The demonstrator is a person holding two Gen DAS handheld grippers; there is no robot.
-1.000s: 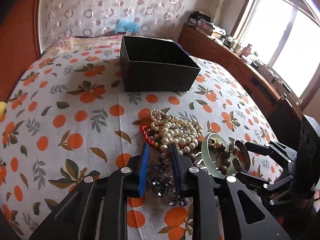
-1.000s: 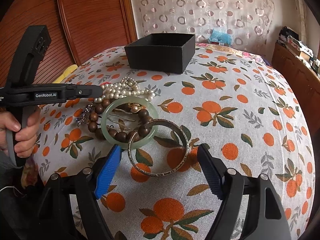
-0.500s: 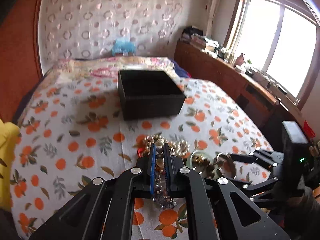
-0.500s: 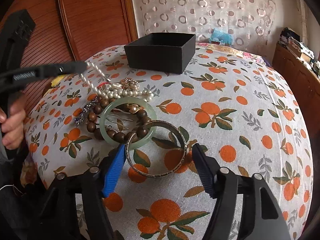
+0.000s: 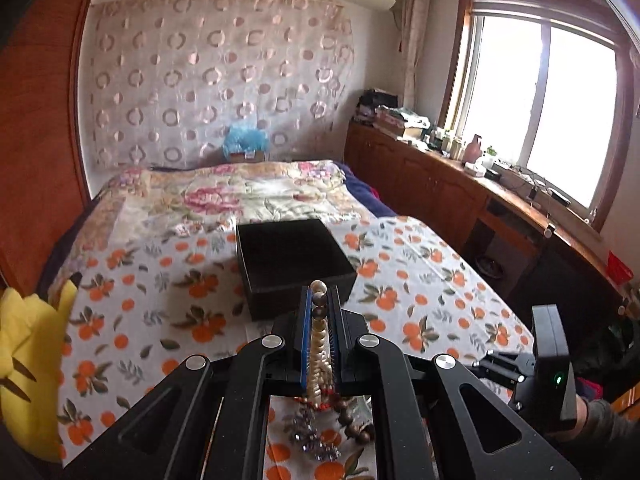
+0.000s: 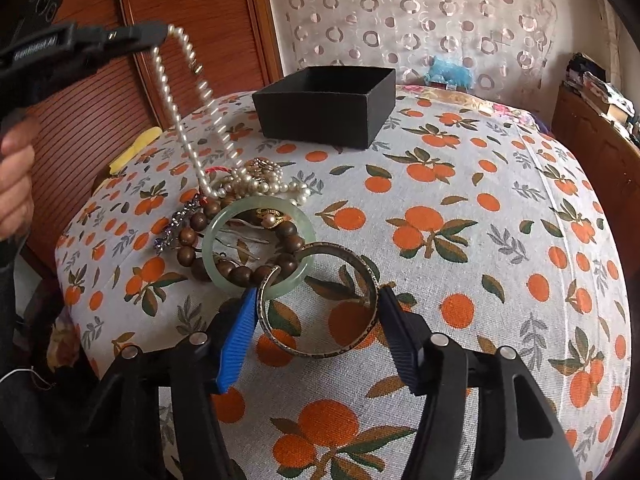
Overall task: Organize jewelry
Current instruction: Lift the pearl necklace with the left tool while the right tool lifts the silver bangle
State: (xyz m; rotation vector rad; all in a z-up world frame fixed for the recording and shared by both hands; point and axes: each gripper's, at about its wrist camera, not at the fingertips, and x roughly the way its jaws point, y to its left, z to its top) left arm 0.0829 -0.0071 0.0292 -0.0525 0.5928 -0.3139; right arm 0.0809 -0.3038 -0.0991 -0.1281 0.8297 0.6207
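My left gripper (image 5: 319, 312), clamped on the pearl necklace (image 6: 176, 92), has lifted it clear (box (image 6: 326, 106) next); right gripper (image 6: 316, 336) gapes around the bangle (image 6: 318, 300).

An orange-print cloth (image 6: 460, 208) carries a black box (image 6: 326, 106) and a jewelry heap (image 6: 256, 228).

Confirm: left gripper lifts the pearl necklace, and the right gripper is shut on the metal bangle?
Not quite. The right gripper is open, its fingers straddling the metal bangle, as the right wrist view shows. The left gripper does lift the pearl necklace.
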